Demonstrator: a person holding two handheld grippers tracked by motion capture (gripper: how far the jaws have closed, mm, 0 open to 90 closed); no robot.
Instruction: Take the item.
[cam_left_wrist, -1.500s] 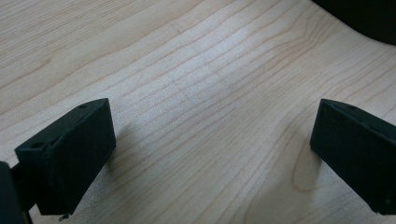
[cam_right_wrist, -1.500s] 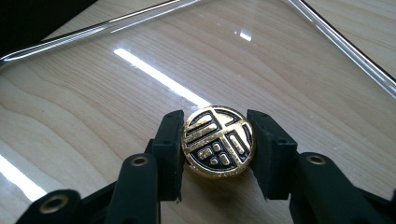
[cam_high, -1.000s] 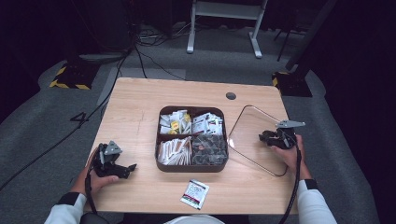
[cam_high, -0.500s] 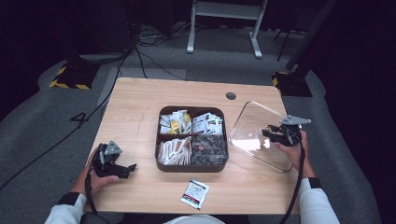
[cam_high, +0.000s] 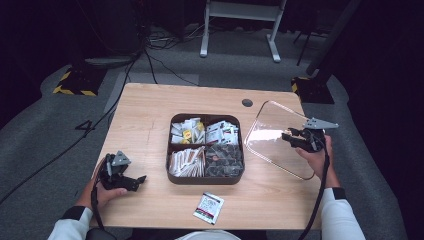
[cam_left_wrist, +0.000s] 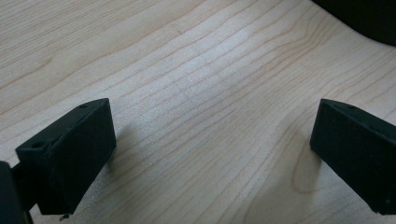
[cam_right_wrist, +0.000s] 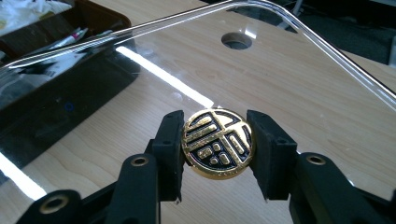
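The clear, square, round-cornered plastic lid (cam_high: 272, 140) is tilting above the right end of the table, and my right gripper (cam_right_wrist: 217, 154) is clamping the round gold-and-black knob (cam_right_wrist: 217, 143) at its middle, one jaw on each side. Through the lid in the right gripper view I am seeing pale wood grain and the round cable hole (cam_right_wrist: 236, 40). My left gripper (cam_high: 122, 175) is resting at the near left of the light wooden table (cam_high: 145, 115), its jaws standing wide apart over bare wood. Near the front edge, a small white sachet (cam_high: 209, 207) is lying flat. Beyond it, the dark brown four-compartment tray (cam_high: 205, 179) is sitting mid-table, uncovered, holding packets. Farther off, grey carpet (cam_high: 165, 70) is spreading to black cables and a white metal stand (cam_high: 240, 20) in the dark room.
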